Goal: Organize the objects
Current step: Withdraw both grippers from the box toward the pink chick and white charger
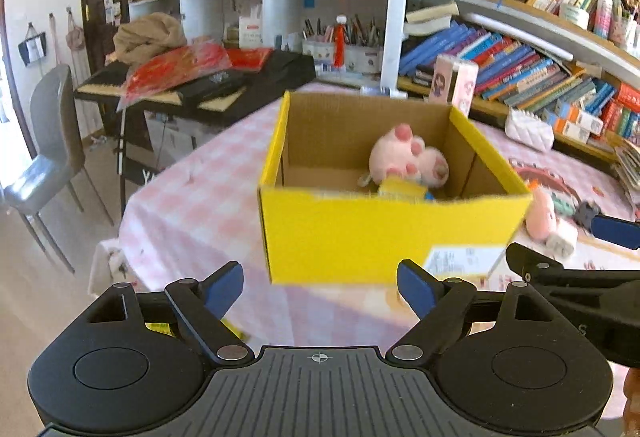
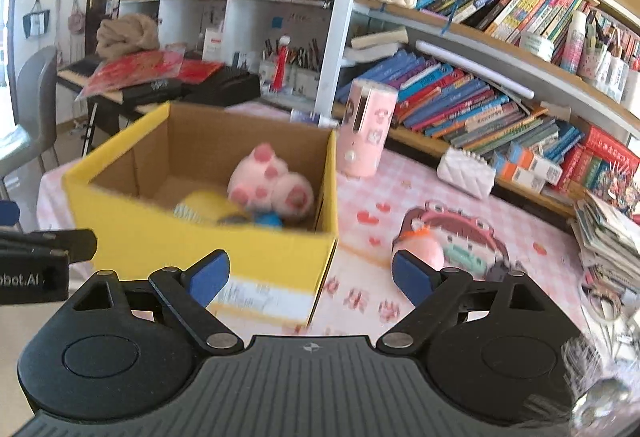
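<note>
Bookshelves [image 2: 500, 49] back a pink-checked desk [image 1: 192, 213] w/ a yellow box [image 1: 384, 233] holding a pink plush [image 2: 272, 185]. Small pink toy [image 2: 428, 251] lies beside the box. Left tool [image 1: 320, 293] & right tool [image 2: 308, 277] both gape, nothing gripped.

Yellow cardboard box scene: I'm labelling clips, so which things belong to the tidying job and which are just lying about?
Job:
- yellow cardboard box
- pink plush paw toy inside it
- small pink plush on the checked tablecloth

Lying about:
- pink cylindrical case
- white quilted purse
- shelved books
- keyboard
</note>
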A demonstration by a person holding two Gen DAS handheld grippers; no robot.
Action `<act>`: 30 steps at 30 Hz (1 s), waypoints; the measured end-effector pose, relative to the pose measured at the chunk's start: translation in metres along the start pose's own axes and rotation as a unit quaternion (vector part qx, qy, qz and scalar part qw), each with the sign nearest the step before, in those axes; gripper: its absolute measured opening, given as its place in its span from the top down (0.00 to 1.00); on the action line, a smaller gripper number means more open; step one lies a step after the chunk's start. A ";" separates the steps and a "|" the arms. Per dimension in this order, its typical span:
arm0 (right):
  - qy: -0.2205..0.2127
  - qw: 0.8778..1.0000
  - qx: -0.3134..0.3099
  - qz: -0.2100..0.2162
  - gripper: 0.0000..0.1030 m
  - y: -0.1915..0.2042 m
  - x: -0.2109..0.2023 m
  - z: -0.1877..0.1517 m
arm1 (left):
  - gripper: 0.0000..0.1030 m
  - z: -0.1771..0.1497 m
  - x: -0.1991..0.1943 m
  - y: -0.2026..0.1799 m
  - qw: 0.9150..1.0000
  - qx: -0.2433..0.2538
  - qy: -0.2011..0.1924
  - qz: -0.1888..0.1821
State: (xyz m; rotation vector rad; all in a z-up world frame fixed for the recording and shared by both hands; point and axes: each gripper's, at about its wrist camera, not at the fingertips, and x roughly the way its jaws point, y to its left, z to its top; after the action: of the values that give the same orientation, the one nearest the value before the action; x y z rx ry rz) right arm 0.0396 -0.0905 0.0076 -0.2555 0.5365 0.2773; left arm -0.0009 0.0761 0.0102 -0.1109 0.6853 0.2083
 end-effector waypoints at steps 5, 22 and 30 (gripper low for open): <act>0.018 1.000 0.001 0.003 0.12 0.008 -0.014 -0.018 | 0.16 -0.019 -0.011 0.001 1.000 0.009 0.018 -0.003; 0.059 0.997 0.031 -0.030 0.10 0.003 -0.052 -0.065 | 0.15 -0.052 -0.028 -0.017 0.997 0.046 0.046 -0.044; 0.070 0.993 0.058 -0.073 0.10 -0.020 -0.063 -0.077 | 0.15 -0.053 -0.026 -0.043 0.992 0.077 0.046 -0.083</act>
State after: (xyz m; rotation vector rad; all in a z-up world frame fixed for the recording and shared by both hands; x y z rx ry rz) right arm -0.0419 -0.1455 -0.0193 -0.2019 0.6672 0.0851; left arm -0.0437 0.0214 -0.0121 -0.0292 0.7785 -0.0107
